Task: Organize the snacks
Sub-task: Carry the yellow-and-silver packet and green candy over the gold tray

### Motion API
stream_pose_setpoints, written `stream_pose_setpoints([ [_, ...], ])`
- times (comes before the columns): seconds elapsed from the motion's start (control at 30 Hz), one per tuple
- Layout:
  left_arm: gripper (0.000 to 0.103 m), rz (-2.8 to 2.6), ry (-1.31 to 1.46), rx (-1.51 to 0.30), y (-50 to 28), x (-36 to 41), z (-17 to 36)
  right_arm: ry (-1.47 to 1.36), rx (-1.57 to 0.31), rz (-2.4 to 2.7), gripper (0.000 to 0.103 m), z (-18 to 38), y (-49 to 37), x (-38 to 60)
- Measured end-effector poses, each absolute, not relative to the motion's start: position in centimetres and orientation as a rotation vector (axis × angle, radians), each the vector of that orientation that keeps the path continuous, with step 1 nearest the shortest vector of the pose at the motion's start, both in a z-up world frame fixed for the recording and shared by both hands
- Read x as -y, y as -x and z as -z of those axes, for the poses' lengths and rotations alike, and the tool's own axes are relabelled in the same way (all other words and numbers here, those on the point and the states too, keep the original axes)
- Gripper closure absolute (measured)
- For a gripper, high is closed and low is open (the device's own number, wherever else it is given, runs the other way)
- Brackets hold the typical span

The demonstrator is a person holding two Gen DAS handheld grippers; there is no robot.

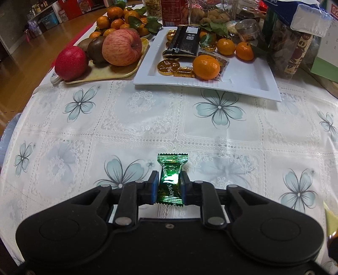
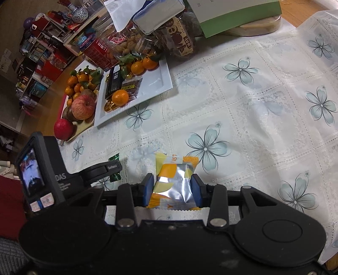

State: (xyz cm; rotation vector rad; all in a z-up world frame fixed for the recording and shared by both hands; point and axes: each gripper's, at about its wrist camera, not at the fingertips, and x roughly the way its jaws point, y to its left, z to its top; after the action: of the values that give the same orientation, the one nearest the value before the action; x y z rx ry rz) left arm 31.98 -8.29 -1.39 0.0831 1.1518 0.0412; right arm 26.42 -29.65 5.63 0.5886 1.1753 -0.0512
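My left gripper (image 1: 169,179) is shut on a green foil candy (image 1: 170,179), held just above the flowered tablecloth. My right gripper (image 2: 172,186) is shut on a silver, orange and yellow snack packet (image 2: 174,182). The left gripper with the green candy (image 2: 115,167) shows at the left of the right wrist view. A white rectangular tray (image 1: 249,82) stands ahead, holding a black chocolate bar (image 1: 183,40), gold coin chocolates (image 1: 168,66), a clear snack packet and mandarins (image 1: 206,67). The tray also shows in the right wrist view (image 2: 156,88).
A yellow fruit tray (image 1: 118,73) with apples (image 1: 121,47), kiwis and mandarins stands left of the white tray. Jars, a red can (image 1: 173,10), a tissue pack (image 1: 304,14) and a green box (image 2: 238,14) crowd the back. The table edge runs along the left.
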Motion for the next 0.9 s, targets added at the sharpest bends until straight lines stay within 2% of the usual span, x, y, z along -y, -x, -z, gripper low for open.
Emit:
stream_pose_setpoints([
  [0.43,0.076,0.021,-0.145,-1.216,-24.6,6.2,-1.0,-0.443,-1.217,0.072,0.063,-3.7,-26.2,27.1],
  [0.9,0.076,0.007,-0.122,-1.236,-20.4,3.3,-1.7,-0.267,-1.267,0.064,0.063,-1.1,-25.7,23.7],
])
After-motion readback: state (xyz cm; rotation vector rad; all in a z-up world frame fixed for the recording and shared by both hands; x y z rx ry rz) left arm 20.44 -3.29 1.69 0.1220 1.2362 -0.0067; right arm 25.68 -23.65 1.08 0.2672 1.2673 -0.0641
